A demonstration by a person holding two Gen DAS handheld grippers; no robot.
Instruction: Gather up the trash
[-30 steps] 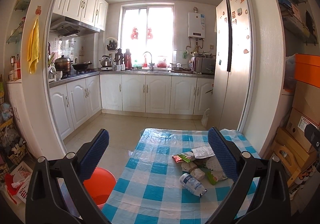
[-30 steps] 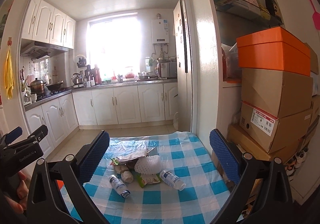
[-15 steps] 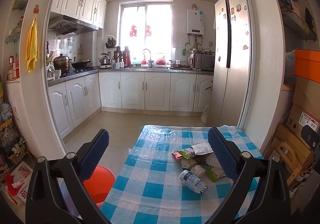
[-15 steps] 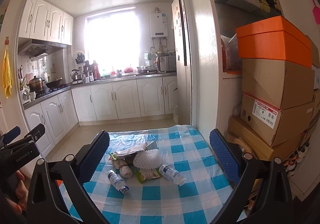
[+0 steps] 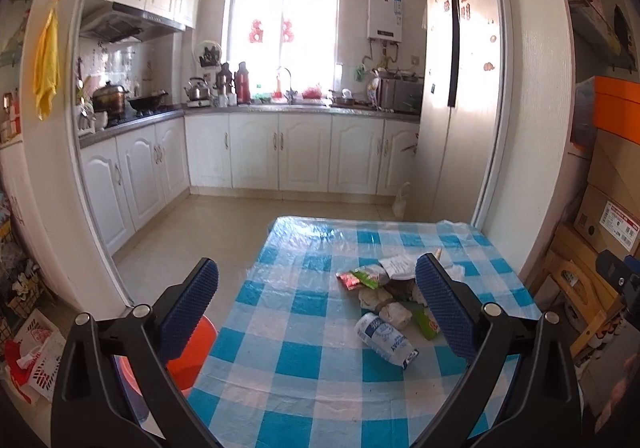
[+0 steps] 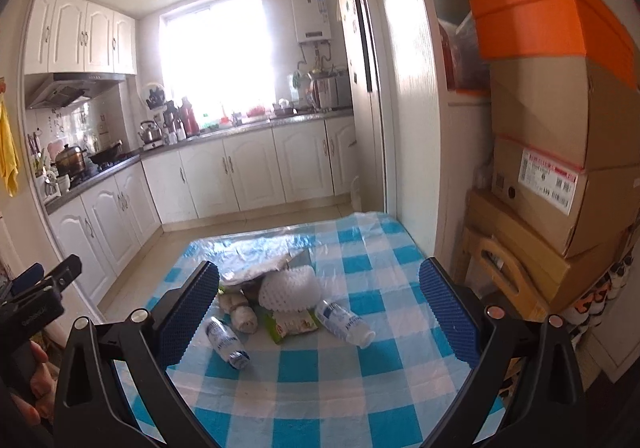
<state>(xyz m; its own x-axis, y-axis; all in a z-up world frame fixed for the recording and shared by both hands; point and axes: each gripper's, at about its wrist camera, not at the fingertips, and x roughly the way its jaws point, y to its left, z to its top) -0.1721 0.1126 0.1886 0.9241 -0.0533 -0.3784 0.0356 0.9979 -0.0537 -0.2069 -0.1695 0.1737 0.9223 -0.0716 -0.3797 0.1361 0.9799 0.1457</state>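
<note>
Blue-padded jaws of both grippers wide apart, empty.

Both wrist views closer to table (image 5: 280,360) than second ago; checked cloth fills more of each view. Trash pile (image 6: 280,300) sits higher and larger between right gripper (image 6: 318,312) fingers. In left view, pile (image 5: 384,300) now nearer left gripper (image 5: 316,308) right finger. Ceiling light almost out of left view. Trash itself unmoved; both jaws equally wide apart.

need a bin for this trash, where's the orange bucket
In the left wrist view the orange bucket sits on the floor left of the checked table, partly hidden behind the left gripper.
</note>
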